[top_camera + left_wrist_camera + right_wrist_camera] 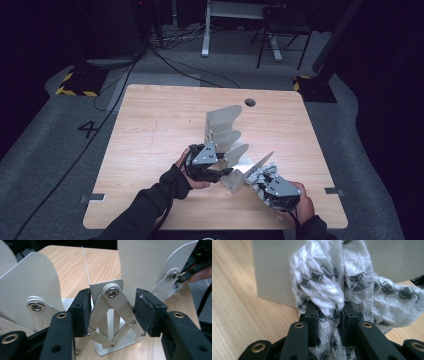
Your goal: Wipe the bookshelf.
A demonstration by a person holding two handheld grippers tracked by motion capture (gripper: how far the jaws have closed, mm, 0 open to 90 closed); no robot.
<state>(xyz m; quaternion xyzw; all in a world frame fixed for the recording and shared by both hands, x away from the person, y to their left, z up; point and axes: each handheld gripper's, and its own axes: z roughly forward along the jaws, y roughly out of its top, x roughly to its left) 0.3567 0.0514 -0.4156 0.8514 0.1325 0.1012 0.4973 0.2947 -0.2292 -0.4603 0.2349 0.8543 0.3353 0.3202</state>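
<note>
So the work was judged mid-way, approx.: a white cloth w/ black pattern (342,290) was already clamped by the right gripper (328,322), its jaws closed on the bunched fabric, and was seen pressed up against a flat grey panel of the metal rack (227,137), by the look of it for wiping. No sign of how much of the rack had been wiped could be read off the metal, so what was done vs. left could not be told exactly; the other dividers farther back were judged probably still to be covered. The rack was steadied by the left gripper (112,312), whose jaws stood partly open around a riveted scissor link (112,293) at the rack's near end, the pads seen just beside the strips, not clearly pressing. The rack was seen on the wooden table (150,125), near its middle, between the two grippers. Its long axis ran from the near edge, by the hands, away toward the table's far side, slightly to the left in the high view; its curved dividers stood upright, fanned out along that axis.
</note>
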